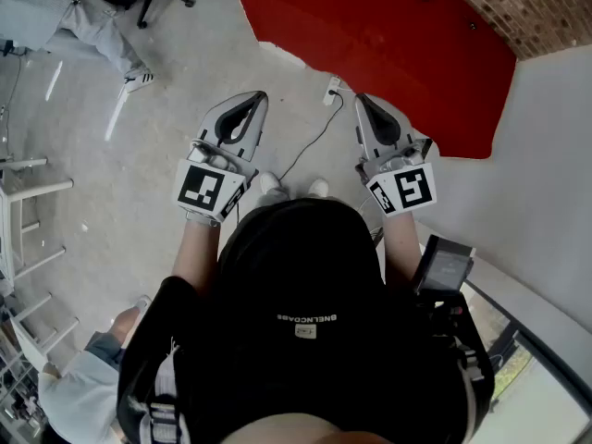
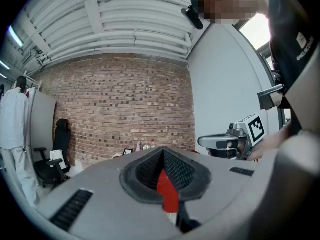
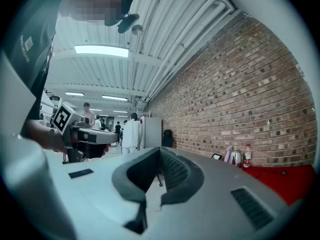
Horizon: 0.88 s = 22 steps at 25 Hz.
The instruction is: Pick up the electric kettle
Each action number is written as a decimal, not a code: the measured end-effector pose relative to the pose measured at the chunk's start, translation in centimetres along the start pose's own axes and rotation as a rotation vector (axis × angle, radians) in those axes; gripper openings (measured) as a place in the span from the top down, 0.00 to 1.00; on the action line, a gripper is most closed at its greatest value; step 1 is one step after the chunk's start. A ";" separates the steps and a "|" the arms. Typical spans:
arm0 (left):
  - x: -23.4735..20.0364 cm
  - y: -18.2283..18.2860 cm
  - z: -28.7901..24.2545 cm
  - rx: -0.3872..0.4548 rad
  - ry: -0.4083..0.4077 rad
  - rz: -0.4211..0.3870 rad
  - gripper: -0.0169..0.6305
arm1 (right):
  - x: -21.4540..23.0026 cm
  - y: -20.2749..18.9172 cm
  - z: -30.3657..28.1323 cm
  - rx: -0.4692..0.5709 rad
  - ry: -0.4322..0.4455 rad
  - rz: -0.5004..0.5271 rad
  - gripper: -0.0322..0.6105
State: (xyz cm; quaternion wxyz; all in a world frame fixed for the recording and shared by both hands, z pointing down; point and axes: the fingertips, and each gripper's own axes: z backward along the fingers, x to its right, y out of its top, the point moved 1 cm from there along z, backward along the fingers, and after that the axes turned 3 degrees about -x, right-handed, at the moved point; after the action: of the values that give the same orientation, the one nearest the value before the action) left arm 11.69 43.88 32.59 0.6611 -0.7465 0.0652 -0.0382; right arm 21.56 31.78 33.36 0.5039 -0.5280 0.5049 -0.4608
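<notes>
The grey floor (image 1: 139, 174) fills most of the head view. A red worktop (image 1: 388, 44) lies ahead and to the right, against a brick wall (image 1: 546, 7). A thin cable (image 1: 310, 146) trails over the floor towards the person's feet.

The left gripper (image 1: 259, 96) and right gripper (image 1: 360, 99) are held level, side by side, above bare floor and short of the worktop's near edge. Each one's fingers are together at the tips with nothing between them: the left fingers (image 2: 182, 171) frame only a strip of red, and the right fingers (image 3: 177, 171) frame only pale floor.

I cannot make out the kettle with certainty. The right gripper view shows a small cluster of bottles (image 3: 247, 155) at the worktop's far end by the wall. The kettle may stand among them, but it is too small to tell.

The pick-up looks not yet begun; this is the approach. Next, the person probably needs to step up to the worktop and find the kettle. Then one gripper's fingers should open and line up across its handle before closing.
</notes>
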 end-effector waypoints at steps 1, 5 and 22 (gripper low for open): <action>-0.2 -0.2 0.1 -0.013 0.004 -0.001 0.97 | -0.1 0.0 -0.1 0.000 0.001 -0.002 0.94; -1.3 -0.6 0.7 -0.022 0.011 -0.002 0.96 | -0.9 0.3 -1.1 -0.004 0.006 -0.003 0.94; -7.5 -2.1 5.2 0.026 0.004 0.032 0.96 | -5.8 -0.1 -5.1 -0.019 -0.052 0.026 0.94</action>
State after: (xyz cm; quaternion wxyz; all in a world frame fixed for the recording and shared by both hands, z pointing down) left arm 5.08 50.32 34.23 0.6712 -0.7366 0.0777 -0.0299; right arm 16.07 37.24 33.90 0.5178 -0.5380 0.5029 -0.4354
